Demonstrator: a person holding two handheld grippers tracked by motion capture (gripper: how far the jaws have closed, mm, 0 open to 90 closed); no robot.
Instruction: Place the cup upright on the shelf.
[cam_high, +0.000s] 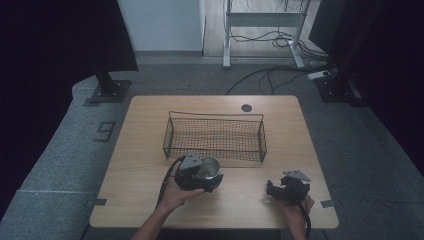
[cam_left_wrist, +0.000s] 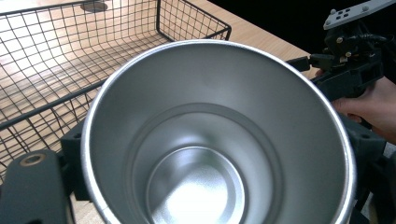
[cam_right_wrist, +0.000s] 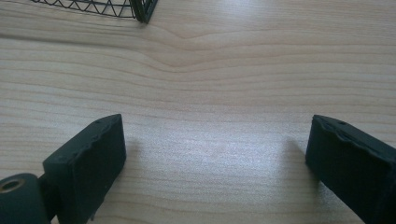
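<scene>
A shiny steel cup (cam_high: 211, 168) hangs just in front of the near wall of a black wire basket (cam_high: 215, 137), held in my left gripper (cam_high: 200, 176), which is shut on it. In the left gripper view the cup's bare inside (cam_left_wrist: 210, 140) faces the camera, with the basket (cam_left_wrist: 46, 56) behind it at the left. My right gripper (cam_high: 274, 189) rests low over the table at the front right. Its two black jaws stand wide apart over bare wood (cam_right_wrist: 215, 149), with nothing between them.
The wooden table (cam_high: 145, 150) has free room on both sides of the basket. A round dark grommet (cam_high: 246, 107) sits near the far edge. A basket corner (cam_right_wrist: 140, 9) lies ahead of the right gripper. The right hand and gripper (cam_left_wrist: 350, 65) are beyond the cup.
</scene>
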